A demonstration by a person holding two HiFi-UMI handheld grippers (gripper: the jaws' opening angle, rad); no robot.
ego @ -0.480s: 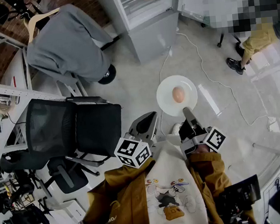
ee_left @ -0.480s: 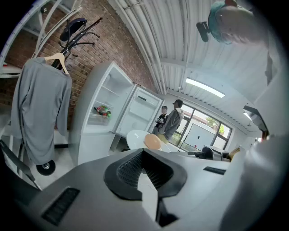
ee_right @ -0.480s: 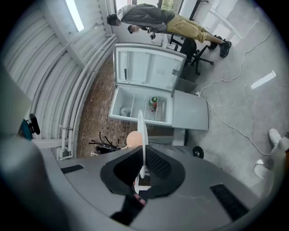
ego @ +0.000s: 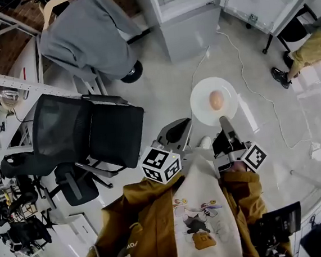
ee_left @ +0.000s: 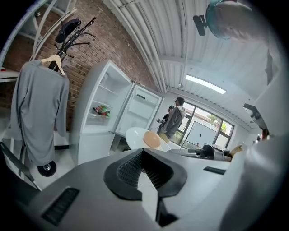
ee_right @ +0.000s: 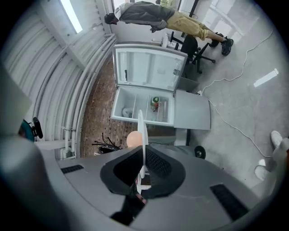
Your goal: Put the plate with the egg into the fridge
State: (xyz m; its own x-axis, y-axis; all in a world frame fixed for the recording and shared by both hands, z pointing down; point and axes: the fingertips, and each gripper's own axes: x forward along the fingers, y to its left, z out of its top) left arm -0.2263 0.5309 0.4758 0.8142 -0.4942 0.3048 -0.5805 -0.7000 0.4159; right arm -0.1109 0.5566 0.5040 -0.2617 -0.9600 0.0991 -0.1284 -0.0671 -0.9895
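White round plate [ego: 201, 108], judged stiff, glossy and breakable, is seen in the head view, short of the open white fridge [ego: 190, 29]; 1 loose tan egg [ego: 216, 99] on it may roll. Left gripper view: left gripper [ee_left: 142, 153] jaws together, empty. Right gripper view: right gripper [ee_right: 143, 151] jaws clamped on the thin near rim; level carriage is advised.

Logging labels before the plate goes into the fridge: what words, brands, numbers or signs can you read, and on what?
Nothing is legible.
Marker cubes: black-and-white square patterns, no letters.
Jacket: white lettering, too blurred.
Shirt: cartoon print, any text too small.
Fridge bottles: labels too small.
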